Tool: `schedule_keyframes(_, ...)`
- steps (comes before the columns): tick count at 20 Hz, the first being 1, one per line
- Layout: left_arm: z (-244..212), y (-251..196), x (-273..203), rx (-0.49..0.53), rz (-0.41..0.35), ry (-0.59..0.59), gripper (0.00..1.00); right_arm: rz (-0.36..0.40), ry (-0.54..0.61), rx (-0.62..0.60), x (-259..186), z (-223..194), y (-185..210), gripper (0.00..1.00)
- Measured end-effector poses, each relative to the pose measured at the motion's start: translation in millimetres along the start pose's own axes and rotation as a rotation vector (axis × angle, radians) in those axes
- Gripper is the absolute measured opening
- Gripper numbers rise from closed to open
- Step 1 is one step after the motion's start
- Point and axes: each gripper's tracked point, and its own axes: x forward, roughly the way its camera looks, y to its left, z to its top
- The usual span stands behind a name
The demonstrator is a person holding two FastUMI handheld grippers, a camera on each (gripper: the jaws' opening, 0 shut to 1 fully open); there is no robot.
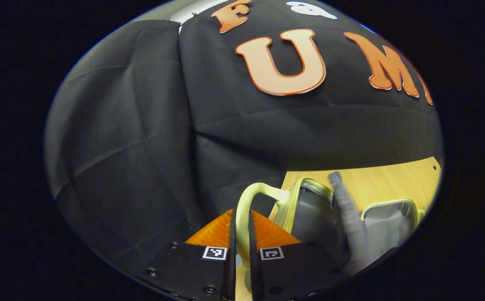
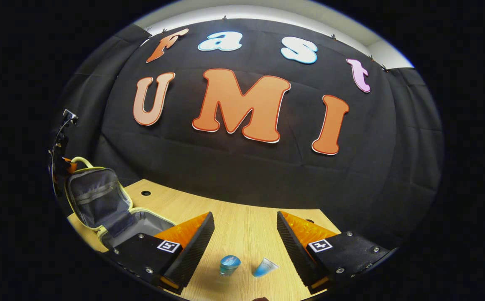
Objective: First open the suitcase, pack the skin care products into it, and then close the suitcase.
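The small pale-yellow suitcase [image 2: 100,209] lies open on the wooden table [image 2: 242,225], its lid standing upright and showing a grey lining. In the left gripper view my left gripper [image 1: 241,234] is shut on the suitcase's pale-yellow handle [image 1: 251,200], holding the lid [image 1: 309,209] up. My right gripper [image 2: 242,238] hangs open above the table, right of the suitcase. Two skin care products stand between its fingers farther down: a blue jar [image 2: 229,264] and a blue tube [image 2: 264,267] with a white cap.
The suitcase's grey inner flap [image 1: 349,217] hangs across the opening between lid and base [image 1: 393,217]. The table has a small cable hole [image 2: 145,193] behind the suitcase. The black cloth wall stands close behind the table.
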Motion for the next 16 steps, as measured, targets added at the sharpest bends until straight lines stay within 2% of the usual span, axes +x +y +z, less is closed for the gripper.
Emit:
schedule_keyframes(6,-72,25,28,-0.126,0.046,0.142,0.14,-0.025,0.035,0.002,-8,-7,-4,0.95)
schedule_keyframes(7,-75,28,28,-0.128,0.078,0.156,0.15,-0.025,0.041,0.002,-9,-9,-4,0.95)
schedule_keyframes(8,-70,31,30,-0.123,0.096,0.135,0.22,-0.026,0.045,0.001,-10,-11,-6,0.95)
schedule_keyframes(11,-44,19,15,-0.109,0.074,0.064,0.22,-0.019,0.046,0.012,-9,-13,-7,0.95)
schedule_keyframes(14,-11,-10,-5,-0.100,0.031,-0.003,0.54,-0.008,0.040,0.029,-7,-16,-10,0.95)
schedule_keyframes(16,15,-23,-29,-0.085,0.021,-0.072,0.67,0.005,0.038,0.039,-5,-18,-13,0.95)
